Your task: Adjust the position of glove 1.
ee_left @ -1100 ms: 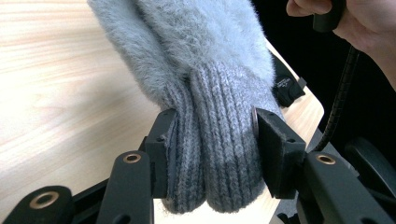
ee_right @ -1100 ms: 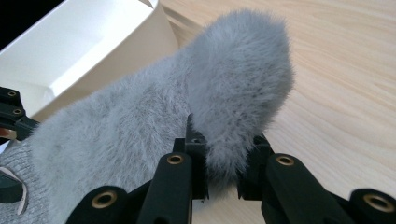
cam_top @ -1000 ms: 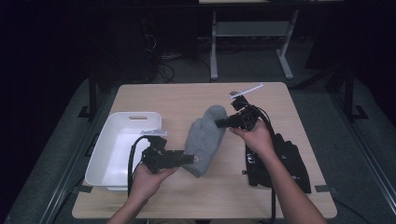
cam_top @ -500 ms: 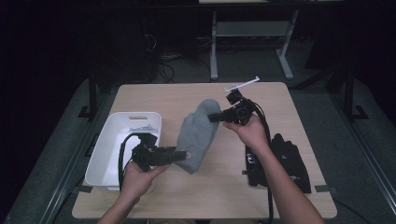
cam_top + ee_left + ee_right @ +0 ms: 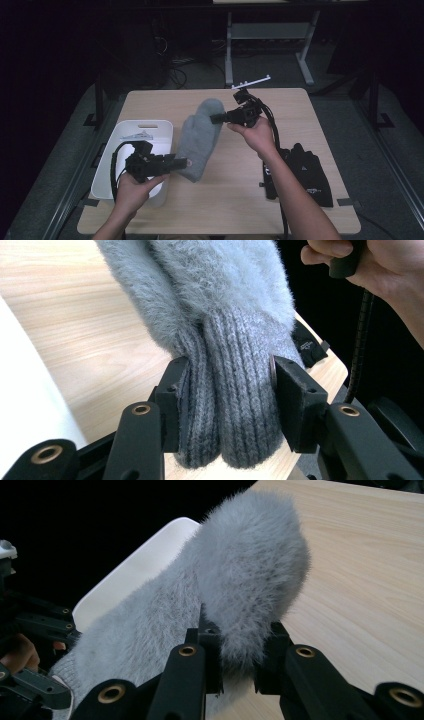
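White bin [image 5: 116, 150] at the left edge of the wooden counter [image 5: 300, 105]. Just beside it, left claw [image 5: 183, 162] clamped on the ribbed cuff of the grey fuzzy mitten [image 5: 199, 140], one jaw on each side of the knit. Mitten stretched between both claws, from near left to far right, raised over the counter. Right claw [image 5: 215, 119] pinched on the fluffy tip of the mitten. Black pouch [image 5: 307, 172] flat at the near right, beside the right forearm.

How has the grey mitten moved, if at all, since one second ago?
Yes. The grey mitten, held at both ends, has shifted left across the table, toward the white bin.
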`<state>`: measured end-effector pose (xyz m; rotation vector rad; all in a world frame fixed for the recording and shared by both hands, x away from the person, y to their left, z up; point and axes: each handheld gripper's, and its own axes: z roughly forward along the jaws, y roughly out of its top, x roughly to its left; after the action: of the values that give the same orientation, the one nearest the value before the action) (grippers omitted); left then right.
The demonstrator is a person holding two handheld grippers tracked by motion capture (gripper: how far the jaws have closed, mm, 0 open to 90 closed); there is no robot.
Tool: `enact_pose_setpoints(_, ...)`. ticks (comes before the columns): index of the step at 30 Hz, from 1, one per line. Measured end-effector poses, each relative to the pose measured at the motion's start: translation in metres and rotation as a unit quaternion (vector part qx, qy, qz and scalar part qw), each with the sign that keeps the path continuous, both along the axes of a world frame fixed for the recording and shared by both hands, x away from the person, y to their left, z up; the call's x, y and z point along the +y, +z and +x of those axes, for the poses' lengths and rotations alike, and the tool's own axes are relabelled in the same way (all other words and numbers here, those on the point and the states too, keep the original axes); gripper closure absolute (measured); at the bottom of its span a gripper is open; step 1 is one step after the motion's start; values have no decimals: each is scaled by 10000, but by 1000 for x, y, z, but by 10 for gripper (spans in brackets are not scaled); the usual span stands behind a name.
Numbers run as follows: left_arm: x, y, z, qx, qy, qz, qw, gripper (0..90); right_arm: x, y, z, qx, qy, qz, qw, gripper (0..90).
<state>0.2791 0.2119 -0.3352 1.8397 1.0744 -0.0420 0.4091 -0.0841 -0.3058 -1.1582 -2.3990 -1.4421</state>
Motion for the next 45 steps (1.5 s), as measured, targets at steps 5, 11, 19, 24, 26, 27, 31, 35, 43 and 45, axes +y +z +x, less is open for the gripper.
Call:
enact_pose_setpoints(5, 12, 3, -4, -25, 114, -20, 9999, 528, 11, 3, 2, 50, 57, 135, 9999, 776)
enact_pose_setpoints(11, 24, 5, -7, -63, 188, -19, 9998, 529, 25, 6, 4, 36, 172, 152, 9997, 776)
enact_pose_setpoints(19, 45, 7, -13, -80, 339, -46, 9994, 528, 49, 10, 8, 48, 325, 205, 9992, 775)
enact_pose_setpoints(24, 54, 7, -15, -88, 424, -61, 9990, 528, 61, 11, 10, 89, 379, 219, 9990, 775)
enact_pose_setpoints(26, 59, 7, -15, -89, 458, -61, 9989, 529, 67, 11, 12, 70, 415, 211, 9989, 775)
enact_pose_setpoints(27, 61, 7, -16, -85, 483, -74, 9988, 529, 70, 11, 12, 89, 422, 218, 9988, 775)
enact_pose_setpoints(31, 69, 8, -17, -104, 525, -55, 9985, 528, 80, 13, 14, 71, 474, 210, 9986, 775)
enact_pose_setpoints(35, 75, 8, -19, -87, 586, -60, 9982, 528, 89, 13, 16, 79, 537, 199, 9983, 775)
enact_pose_setpoints(43, 88, 3, -20, -73, 690, -22, 9976, 527, 105, 10, 20, 131, 613, 139, 9979, 774)
enact_pose_setpoints(45, 91, 2, -21, -34, 757, -47, 9971, 527, 110, 8, 21, 161, 634, 133, 9978, 774)
